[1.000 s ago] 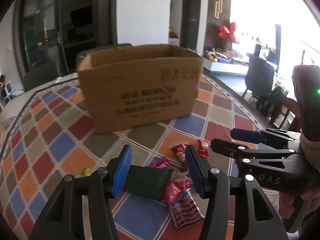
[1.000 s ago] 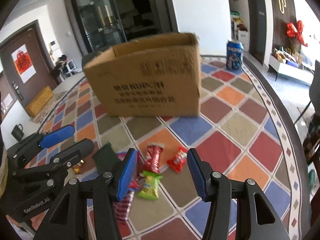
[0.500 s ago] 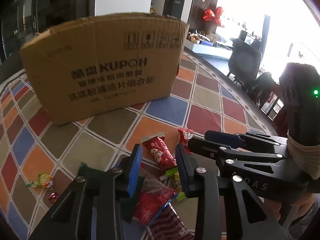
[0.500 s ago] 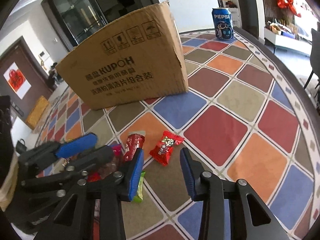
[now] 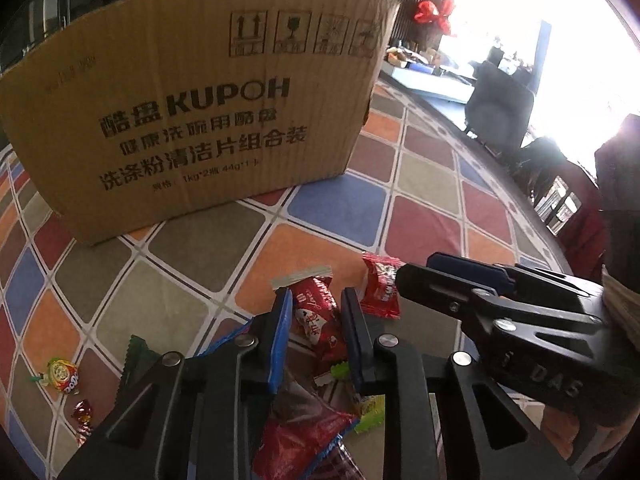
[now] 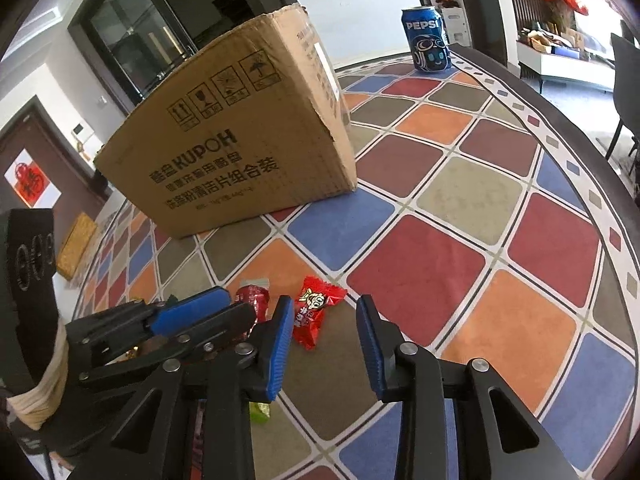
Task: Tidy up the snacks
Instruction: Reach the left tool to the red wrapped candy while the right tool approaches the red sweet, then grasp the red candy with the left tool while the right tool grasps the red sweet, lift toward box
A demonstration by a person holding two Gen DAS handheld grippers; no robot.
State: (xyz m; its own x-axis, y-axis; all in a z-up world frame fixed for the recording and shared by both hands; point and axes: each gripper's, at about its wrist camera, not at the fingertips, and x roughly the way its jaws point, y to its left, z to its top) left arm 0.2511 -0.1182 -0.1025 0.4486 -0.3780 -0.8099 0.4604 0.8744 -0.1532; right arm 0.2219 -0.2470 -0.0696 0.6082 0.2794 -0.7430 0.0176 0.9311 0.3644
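Right gripper [image 6: 324,340] held low over a checkered tablecloth [image 6: 460,208], jaws apart, a red snack packet [image 6: 314,314] lying just ahead between them. Left gripper [image 6: 208,314] sits alongside. A KUPOH cardboard box [image 6: 236,140] and Pepsi can [image 6: 426,38] stand beyond.

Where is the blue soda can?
The Pepsi can shows only in the right wrist view, standing at the table's far edge, behind and right of the cardboard box.
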